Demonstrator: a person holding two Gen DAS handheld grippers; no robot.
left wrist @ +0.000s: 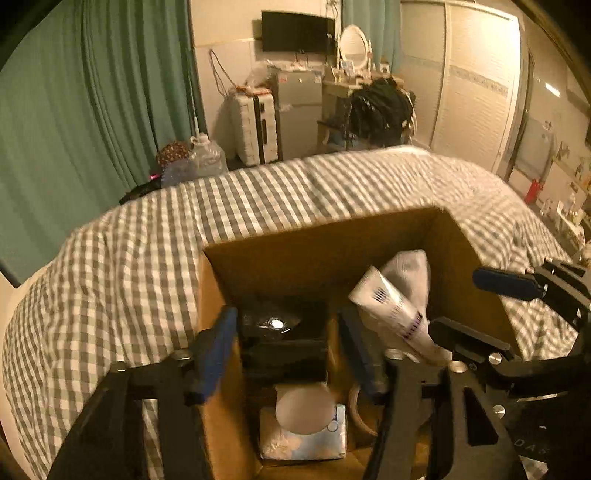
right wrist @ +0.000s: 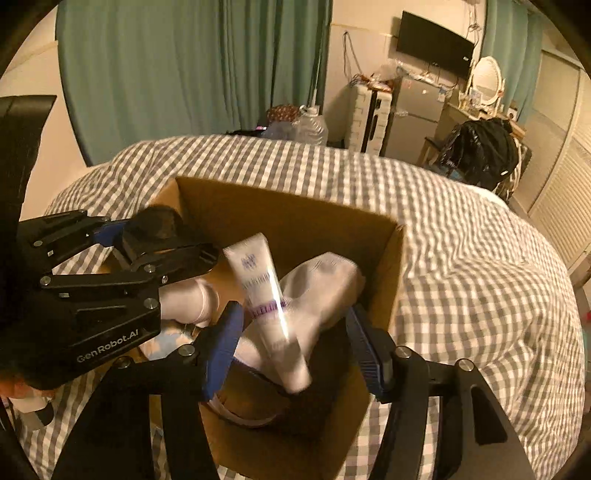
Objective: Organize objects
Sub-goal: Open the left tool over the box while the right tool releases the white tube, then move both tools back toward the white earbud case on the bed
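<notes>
Already the tube (right wrist: 269, 306) and sock (right wrist: 325, 291) are lying in the box (right wrist: 295, 221) on the bed (right wrist: 461, 258), at twelve o'clock from the right gripper (right wrist: 295, 339). Both grippers' fingers are standing open, the left gripper (left wrist: 288, 354) over a black item (left wrist: 280, 332); whether more is waiting outside I cannot tell.

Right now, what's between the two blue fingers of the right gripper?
In the right wrist view, a white tube leaning on a white sock, both inside the cardboard box. Neither finger touches them.

**A bedroom at home**

A bed (left wrist: 332, 184) with a grey checked cover fills the room. Green curtains (left wrist: 92, 92) hang behind it. Along the far wall stand a small fridge (left wrist: 299, 110), a suitcase (left wrist: 255, 127), a wall-mounted TV (left wrist: 297, 31) and a dressing table with an oval mirror (left wrist: 352, 44).
</notes>
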